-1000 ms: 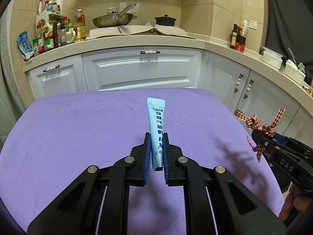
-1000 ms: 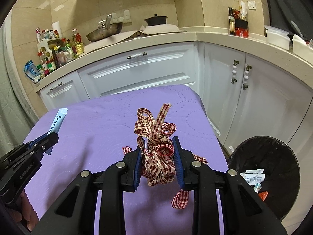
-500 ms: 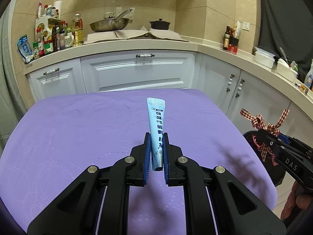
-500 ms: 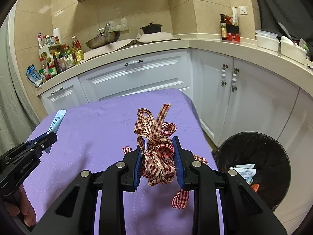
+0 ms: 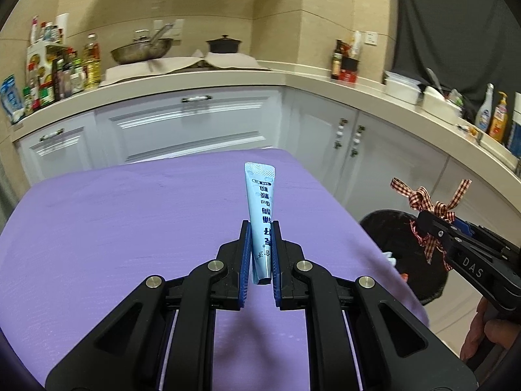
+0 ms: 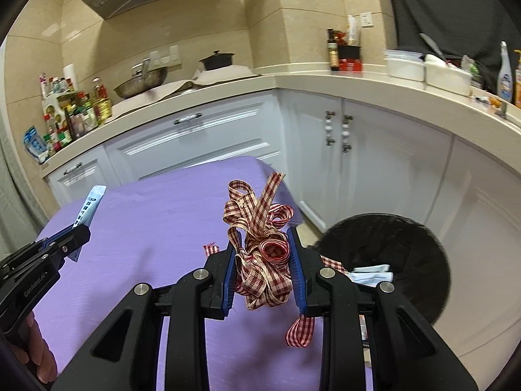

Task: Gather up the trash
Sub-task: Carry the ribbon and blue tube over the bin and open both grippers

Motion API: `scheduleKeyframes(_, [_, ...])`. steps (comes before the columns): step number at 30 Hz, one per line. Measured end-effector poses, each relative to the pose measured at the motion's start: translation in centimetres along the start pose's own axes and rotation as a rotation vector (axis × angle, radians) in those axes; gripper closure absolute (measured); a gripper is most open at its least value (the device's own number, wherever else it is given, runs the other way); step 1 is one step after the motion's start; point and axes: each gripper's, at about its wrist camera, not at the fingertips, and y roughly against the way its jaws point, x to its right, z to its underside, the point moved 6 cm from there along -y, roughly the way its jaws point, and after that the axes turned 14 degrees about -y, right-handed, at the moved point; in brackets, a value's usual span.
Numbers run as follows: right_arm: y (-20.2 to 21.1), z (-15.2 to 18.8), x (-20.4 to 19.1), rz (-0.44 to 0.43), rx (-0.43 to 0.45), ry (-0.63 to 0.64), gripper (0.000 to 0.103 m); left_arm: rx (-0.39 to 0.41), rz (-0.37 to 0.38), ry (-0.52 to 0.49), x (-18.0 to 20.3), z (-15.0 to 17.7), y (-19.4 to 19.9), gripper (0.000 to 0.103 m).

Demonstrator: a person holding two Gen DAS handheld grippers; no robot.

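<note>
My left gripper (image 5: pixel 261 228) is shut on a pale blue sachet (image 5: pixel 260 202) with dark print, held upright above the purple table (image 5: pixel 130 228). My right gripper (image 6: pixel 263 238) is shut on a bundle of red-and-cream checked ribbon (image 6: pixel 260 247), at the table's right edge beside a black trash bin (image 6: pixel 397 254). The bin stands on the floor and holds some white and blue wrappers (image 6: pixel 371 270). The ribbon (image 5: pixel 426 208) and the bin (image 5: pixel 403 254) also show at the right of the left wrist view. The sachet (image 6: pixel 89 203) shows at the left of the right wrist view.
White kitchen cabinets (image 5: pixel 195 130) with a beige counter run behind and to the right of the table. A wok (image 5: pixel 143 52), a black pot (image 5: pixel 224 45), bottles (image 5: pixel 58 75) and white containers (image 5: pixel 403 88) stand on the counter.
Both grippers have risen and swung right toward the bin, each keeping its item. The bin has come further into both views.
</note>
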Motion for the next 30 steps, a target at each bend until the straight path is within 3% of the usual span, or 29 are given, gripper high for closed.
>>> scheduleKeyframes(16, [2.0,-1.2,8.9,0.188,0.056,-0.105,0.074,0.029,0.161,-0.106,8.8,-2.9,-2.6,0.092])
scheduleKeyframes(30, [2.5,-2.3,13.6,0.257,0.093,-0.174,0.074,0.043,0.259,-0.206,16.4,-4.9,-5.1,0.092])
